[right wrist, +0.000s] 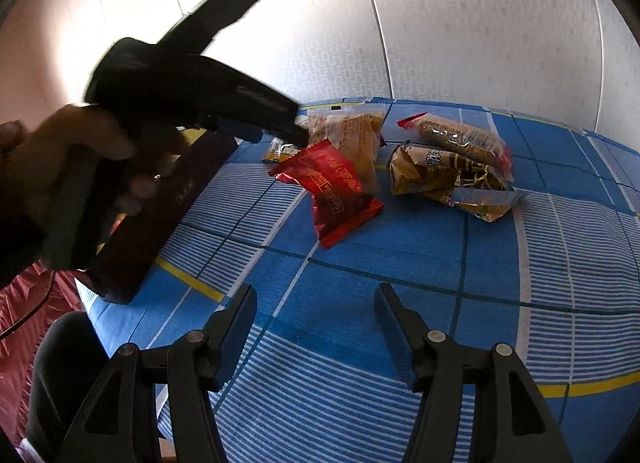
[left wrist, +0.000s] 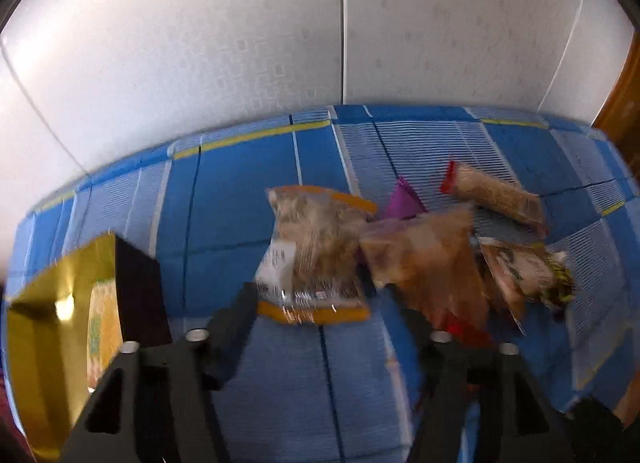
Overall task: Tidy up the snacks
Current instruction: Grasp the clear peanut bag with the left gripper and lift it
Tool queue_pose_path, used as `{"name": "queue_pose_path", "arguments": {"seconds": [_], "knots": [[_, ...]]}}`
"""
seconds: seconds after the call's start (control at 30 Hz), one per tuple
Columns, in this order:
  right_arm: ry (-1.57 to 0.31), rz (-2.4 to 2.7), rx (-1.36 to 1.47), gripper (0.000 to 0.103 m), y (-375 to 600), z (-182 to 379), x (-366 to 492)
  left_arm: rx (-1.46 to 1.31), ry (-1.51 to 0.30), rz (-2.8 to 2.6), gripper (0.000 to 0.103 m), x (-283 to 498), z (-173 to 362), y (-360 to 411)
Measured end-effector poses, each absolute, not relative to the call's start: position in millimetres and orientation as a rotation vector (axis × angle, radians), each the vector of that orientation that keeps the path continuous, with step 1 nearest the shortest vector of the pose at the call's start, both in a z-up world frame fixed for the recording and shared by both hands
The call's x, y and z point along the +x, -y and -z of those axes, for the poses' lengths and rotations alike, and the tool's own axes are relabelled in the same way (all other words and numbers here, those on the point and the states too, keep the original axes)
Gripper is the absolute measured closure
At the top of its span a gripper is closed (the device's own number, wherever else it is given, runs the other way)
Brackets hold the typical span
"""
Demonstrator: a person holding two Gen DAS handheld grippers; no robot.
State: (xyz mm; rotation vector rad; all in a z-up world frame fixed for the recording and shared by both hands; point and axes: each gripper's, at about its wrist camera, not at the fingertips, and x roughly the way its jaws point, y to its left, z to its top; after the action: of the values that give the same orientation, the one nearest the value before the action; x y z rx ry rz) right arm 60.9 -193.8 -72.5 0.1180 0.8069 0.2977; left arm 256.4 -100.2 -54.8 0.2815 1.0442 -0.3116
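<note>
In the left wrist view, a clear snack packet with orange edges (left wrist: 316, 251) lies on the blue checked cloth (left wrist: 240, 199), just ahead of and between the tips of my left gripper (left wrist: 320, 293). Its jaws stand apart and the pads do not press the packet. The picture is blurred. Behind it lie a clear tan packet (left wrist: 424, 259), a purple packet (left wrist: 402, 203), a long bar with a red end (left wrist: 496, 195) and a brown-yellow bag (left wrist: 524, 267). My right gripper (right wrist: 316, 295) hovers open over bare cloth, short of the red packet (right wrist: 336, 191). A hand holds the left gripper (right wrist: 298, 135) over the pile.
A dark box with a gold lining (left wrist: 60, 323) stands open at the table's left edge; from the right wrist its dark side (right wrist: 160, 215) shows. White wall panels (left wrist: 240, 43) close the back. A red patterned surface (right wrist: 24, 303) and a person's black-clad knee (right wrist: 60, 363) are below the edge.
</note>
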Motion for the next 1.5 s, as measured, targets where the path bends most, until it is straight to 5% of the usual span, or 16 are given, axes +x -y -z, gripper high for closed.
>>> {"name": "queue_pose_path", "arguments": {"seconds": [0.27,0.37,0.9,1.5], "knots": [[-0.815,-0.307,0.121,0.041,192,71,62,0.310,-1.064,0.306,0.038,280,72,109],[-0.817,-0.311,0.130,0.041,193,71,64,0.253,-1.068,0.306,0.050,277,70,105],[-0.809,-0.287,0.112,0.041,188,68,62,0.099,-0.900,0.429,0.053,128,1,61],[-0.810,-0.250,0.135,0.041,194,67,61,0.111,-0.944,0.433,0.053,33,69,33]]}}
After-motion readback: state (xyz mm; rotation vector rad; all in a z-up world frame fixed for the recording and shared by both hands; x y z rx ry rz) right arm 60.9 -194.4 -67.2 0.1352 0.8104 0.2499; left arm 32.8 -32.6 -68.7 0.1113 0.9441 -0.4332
